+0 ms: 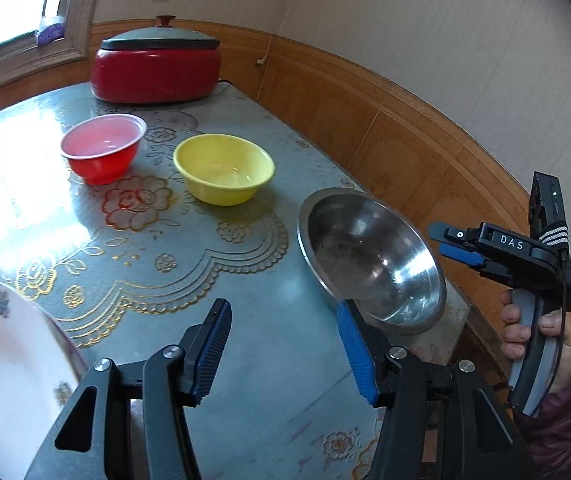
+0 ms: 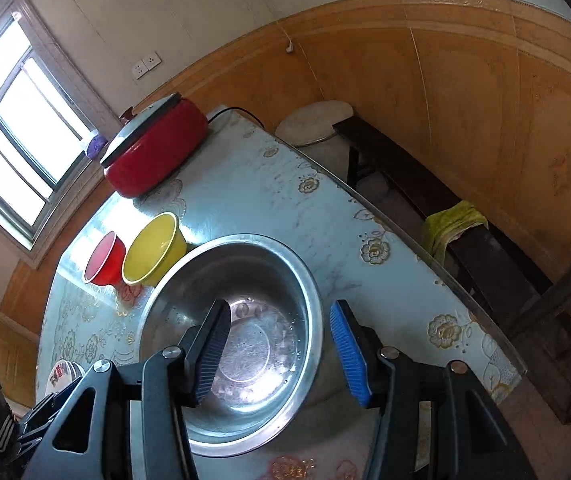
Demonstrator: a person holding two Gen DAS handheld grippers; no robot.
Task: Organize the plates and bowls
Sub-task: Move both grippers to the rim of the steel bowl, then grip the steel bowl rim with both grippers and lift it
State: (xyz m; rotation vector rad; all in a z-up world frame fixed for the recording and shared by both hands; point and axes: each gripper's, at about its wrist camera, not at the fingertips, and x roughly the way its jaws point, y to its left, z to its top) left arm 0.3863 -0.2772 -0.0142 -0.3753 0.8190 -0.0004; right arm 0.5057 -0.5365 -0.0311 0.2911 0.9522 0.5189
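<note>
A steel bowl [image 1: 369,256] stands near the table's right edge; in the right wrist view the steel bowl [image 2: 253,280] lies right under my right gripper [image 2: 279,346], which is open and empty, its jaws astride the bowl's right rim. A yellow bowl [image 1: 225,168] [image 2: 153,250] and a red bowl [image 1: 103,148] [image 2: 105,260] stand side by side further back. A white plate [image 1: 9,372] [image 2: 63,372] with a floral rim lies at the near left. My left gripper [image 1: 285,350] is open and empty above the table, between plate and steel bowl. The right gripper [image 1: 465,246] also shows from the left wrist.
A red electric pot [image 1: 157,64] [image 2: 157,152] with a grey lid stands at the table's far end. The table [image 1: 245,360] has a floral cover. A dark bench [image 2: 445,216] with a yellow-green cloth [image 2: 449,224] and a round stool [image 2: 313,124] stand beyond the right edge.
</note>
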